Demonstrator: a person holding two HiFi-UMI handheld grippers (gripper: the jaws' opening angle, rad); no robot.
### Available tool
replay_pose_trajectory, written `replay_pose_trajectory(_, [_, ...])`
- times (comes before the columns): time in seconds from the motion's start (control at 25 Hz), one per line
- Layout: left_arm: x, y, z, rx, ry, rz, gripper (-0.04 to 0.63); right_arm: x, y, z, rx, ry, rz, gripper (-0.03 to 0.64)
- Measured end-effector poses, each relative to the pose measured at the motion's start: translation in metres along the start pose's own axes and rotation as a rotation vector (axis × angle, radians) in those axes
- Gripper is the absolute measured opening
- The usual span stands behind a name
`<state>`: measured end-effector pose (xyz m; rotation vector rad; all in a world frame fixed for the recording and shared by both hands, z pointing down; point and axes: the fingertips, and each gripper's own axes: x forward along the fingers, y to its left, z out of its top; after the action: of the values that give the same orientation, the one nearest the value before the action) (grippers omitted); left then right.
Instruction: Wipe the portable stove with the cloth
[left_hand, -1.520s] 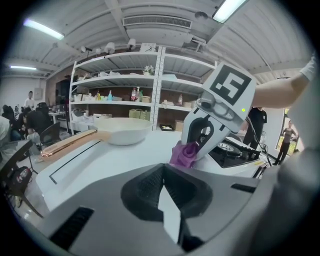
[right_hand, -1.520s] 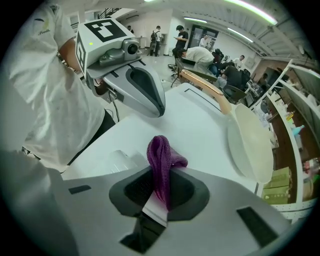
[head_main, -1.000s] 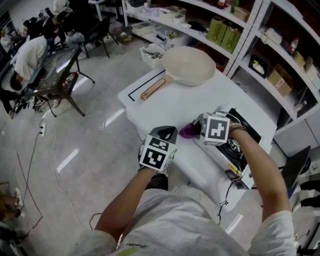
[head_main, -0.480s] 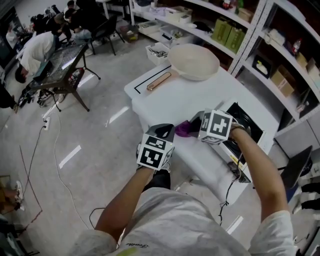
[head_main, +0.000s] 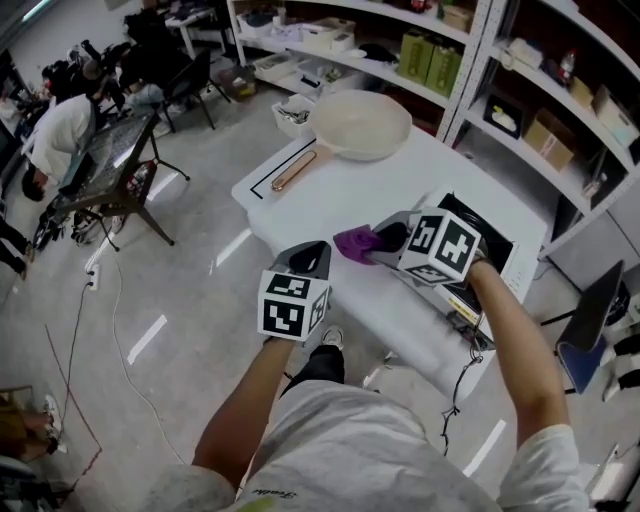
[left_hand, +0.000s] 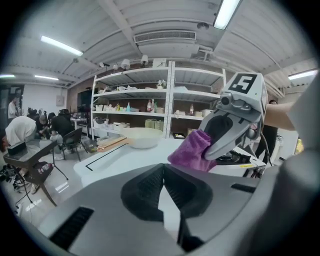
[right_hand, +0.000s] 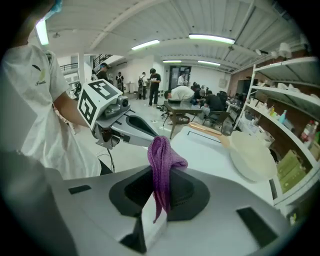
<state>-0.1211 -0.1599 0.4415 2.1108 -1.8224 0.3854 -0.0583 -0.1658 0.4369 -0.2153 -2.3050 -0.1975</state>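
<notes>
My right gripper (head_main: 372, 243) is shut on a purple cloth (head_main: 351, 241) and holds it in the air over the white table (head_main: 400, 190), just left of the portable stove (head_main: 487, 243). The stove is black and silver, at the table's right end, partly hidden behind the gripper's marker cube. In the right gripper view the cloth (right_hand: 162, 160) hangs from between the closed jaws of the right gripper (right_hand: 161, 176). My left gripper (head_main: 313, 252) is shut and empty, off the table's front edge. From the left gripper (left_hand: 163, 167) I see the cloth (left_hand: 192, 152) and the stove (left_hand: 234, 159) beyond.
A cream pan (head_main: 361, 124) with a copper handle (head_main: 294, 170) lies at the table's far end. Metal shelves (head_main: 450, 60) with boxes and bottles run behind the table. People sit at a dark desk (head_main: 110, 150) far left. A cable (head_main: 455, 390) hangs below the stove.
My right gripper has carried the cloth up and to the left, away from the stove's top. The left gripper has shifted slightly left and stays shut.
</notes>
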Motion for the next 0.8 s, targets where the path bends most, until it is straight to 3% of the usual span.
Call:
replay_pose_trajectory(0.36, [0.032, -0.043, 0.037, 0.066, -0.031, -0.111, 0.005, -0.084, -0.029, -0.014, 0.166, -0.202, -0.285, 0.063])
replay_pose_trajectory(0.8, [0.069, -0.135, 0.075, 0.168, -0.065, -0.3, 0.005, -0.185, -0.021, -0.072, 0.365, -0.328, -0.626, 0.063])
